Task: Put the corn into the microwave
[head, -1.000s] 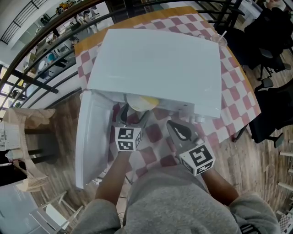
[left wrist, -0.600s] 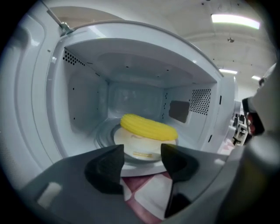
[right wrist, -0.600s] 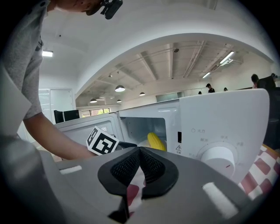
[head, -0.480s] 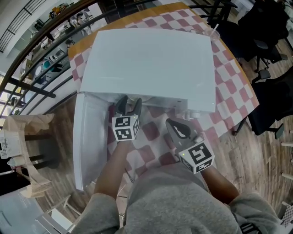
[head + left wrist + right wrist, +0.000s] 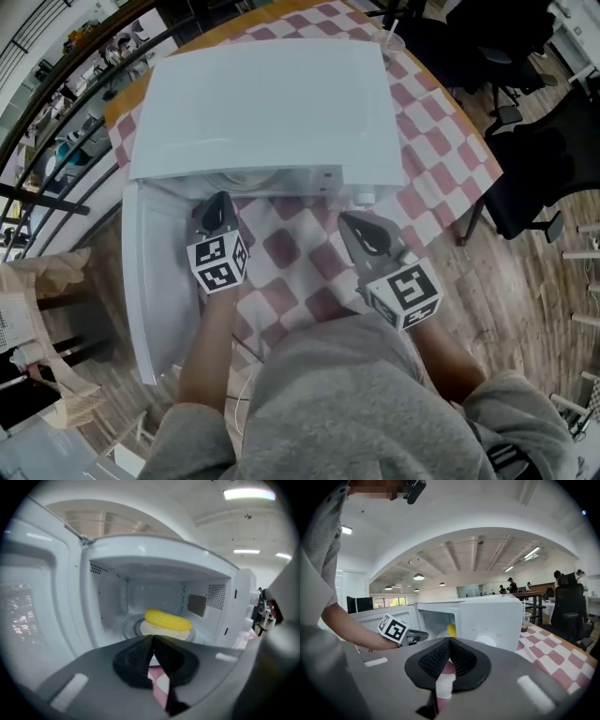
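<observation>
Yellow corn cob (image 5: 168, 619): inside white microwave (image 5: 262, 94).
Left gripper (image 5: 153, 644): fingers just closed, empty.
Right gripper (image 5: 450, 645): fingers together, empty.
Risk: hard shove on open white door (image 5: 150, 281) may shift microwave.

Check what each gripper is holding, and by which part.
Nothing is held. The left gripper has just closed its jaws on nothing; the right gripper is shut and empty too. The corn lies inside the microwave, untouched.

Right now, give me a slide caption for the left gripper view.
Left claw, just closed empty, before the open white microwave; yellow corn cob sits inside.
</observation>
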`<state>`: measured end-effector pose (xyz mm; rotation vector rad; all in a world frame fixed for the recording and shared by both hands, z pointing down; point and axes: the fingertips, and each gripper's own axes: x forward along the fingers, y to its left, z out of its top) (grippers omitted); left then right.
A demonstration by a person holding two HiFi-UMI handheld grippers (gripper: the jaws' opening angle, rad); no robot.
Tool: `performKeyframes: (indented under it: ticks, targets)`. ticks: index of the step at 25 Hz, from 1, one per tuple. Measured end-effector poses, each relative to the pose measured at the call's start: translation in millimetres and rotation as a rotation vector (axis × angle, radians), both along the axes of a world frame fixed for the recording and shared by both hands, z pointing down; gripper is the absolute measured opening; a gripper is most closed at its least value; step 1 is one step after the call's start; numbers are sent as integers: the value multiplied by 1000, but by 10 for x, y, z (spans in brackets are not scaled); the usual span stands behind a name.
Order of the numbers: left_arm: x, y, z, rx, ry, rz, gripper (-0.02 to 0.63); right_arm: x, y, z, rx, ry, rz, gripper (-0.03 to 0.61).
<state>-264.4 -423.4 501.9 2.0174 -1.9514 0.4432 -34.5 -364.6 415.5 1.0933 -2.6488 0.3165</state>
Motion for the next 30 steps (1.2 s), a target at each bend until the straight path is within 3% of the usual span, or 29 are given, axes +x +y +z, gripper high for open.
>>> performKeyframes:
  ticks: [4,11,17,30]
  targets:
    - [62,428,-316,82,7,2,9,219,46,-78,15,5,60,-3]
    - [373,1236,-740,153,29,56,9,356,399,-229,45,17,106,-3]
    - [532,1972,-956,175,39,98,9,260,981,-307,57,31,94,-3]
    - [506,3104,-1127,212,45,102,9,197,2055,-408,92,74,87,-3]
